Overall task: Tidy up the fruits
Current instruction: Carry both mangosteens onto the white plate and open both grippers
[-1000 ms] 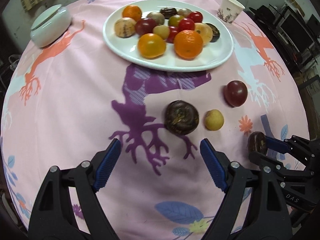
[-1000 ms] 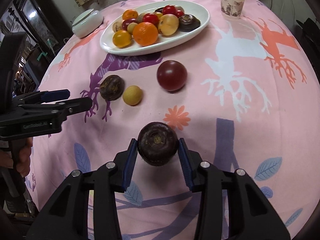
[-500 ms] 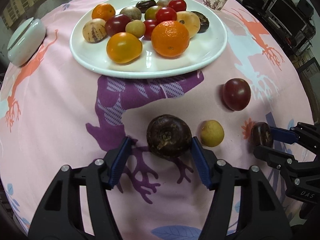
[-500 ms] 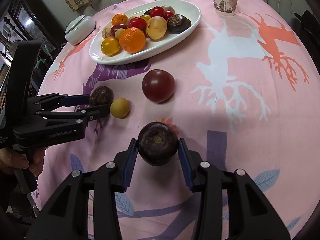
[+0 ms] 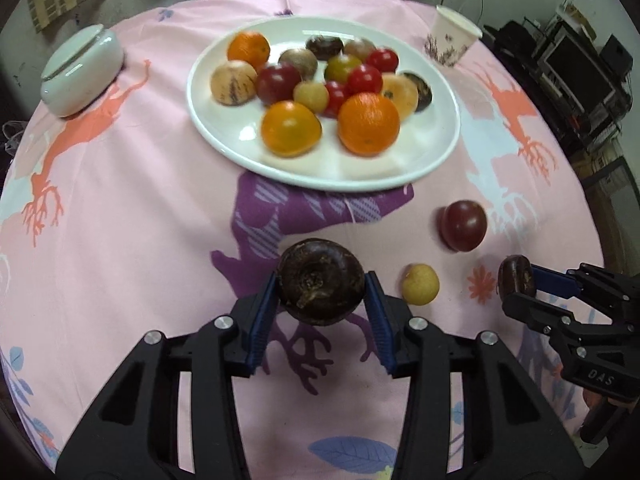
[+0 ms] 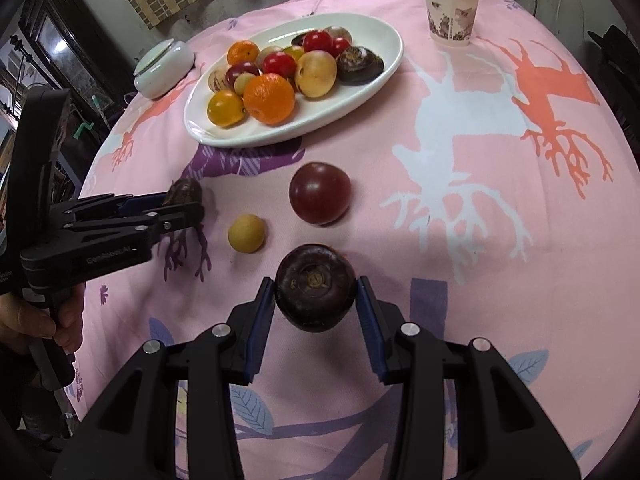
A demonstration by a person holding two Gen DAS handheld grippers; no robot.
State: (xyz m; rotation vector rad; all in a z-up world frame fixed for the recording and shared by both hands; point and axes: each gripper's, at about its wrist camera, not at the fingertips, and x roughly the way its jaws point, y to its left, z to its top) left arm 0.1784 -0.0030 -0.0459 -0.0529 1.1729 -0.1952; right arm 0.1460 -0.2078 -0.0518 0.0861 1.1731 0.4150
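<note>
My left gripper [image 5: 321, 285] has a dark brown round fruit [image 5: 316, 268] between its blue pads; the jaws are closing and both pads press on its sides. The right wrist view shows that same gripper [image 6: 188, 204] and fruit [image 6: 184, 192] at the left, just above the pink cloth. My right gripper [image 6: 316, 288] is shut on a second dark brown fruit [image 6: 316, 278], seen also in the left wrist view [image 5: 516, 276]. Loose on the cloth lie a dark red fruit [image 5: 464, 224] and a small yellow fruit [image 5: 420, 284]. A white oval plate [image 5: 400, 168] beyond holds several fruits.
A paper cup [image 5: 452, 40] stands at the far right of the round table. A white lidded bowl [image 5: 80, 72] sits at the far left. A hand [image 6: 40, 320] holds the left gripper's handle. The table edge curves close on both sides.
My left gripper moved forward over the dark brown fruit and its jaws closed from wide apart onto it. The right gripper kept still with its fruit.
</note>
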